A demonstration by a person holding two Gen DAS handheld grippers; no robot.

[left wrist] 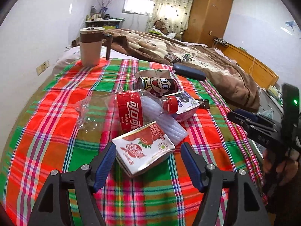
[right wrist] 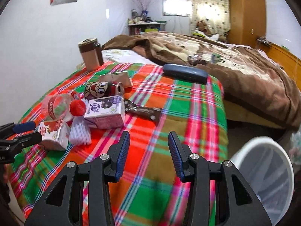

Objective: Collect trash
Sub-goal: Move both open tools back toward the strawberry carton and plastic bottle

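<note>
A heap of trash lies on the plaid cloth (left wrist: 47,124). It holds a strawberry milk carton (left wrist: 144,150), a crushed cola bottle (left wrist: 131,111), a red cartoon can (left wrist: 158,86), a purple carton (right wrist: 105,113) and a white foam sleeve (left wrist: 169,124). My left gripper (left wrist: 148,145) is open, with its fingers on either side of the strawberry carton. The left pad is close to the carton's edge and the right pad stands apart from it. My right gripper (right wrist: 149,134) is open over bare cloth to the right of the heap, with nothing between its fingers.
A white bin (right wrist: 263,179) stands below the cloth's right edge. A knife (right wrist: 144,111) lies beside the purple carton. A dark glasses case (right wrist: 185,73) and a lidded mug (left wrist: 91,45) sit farther back. A brown blanket (right wrist: 244,75) covers the bed beyond.
</note>
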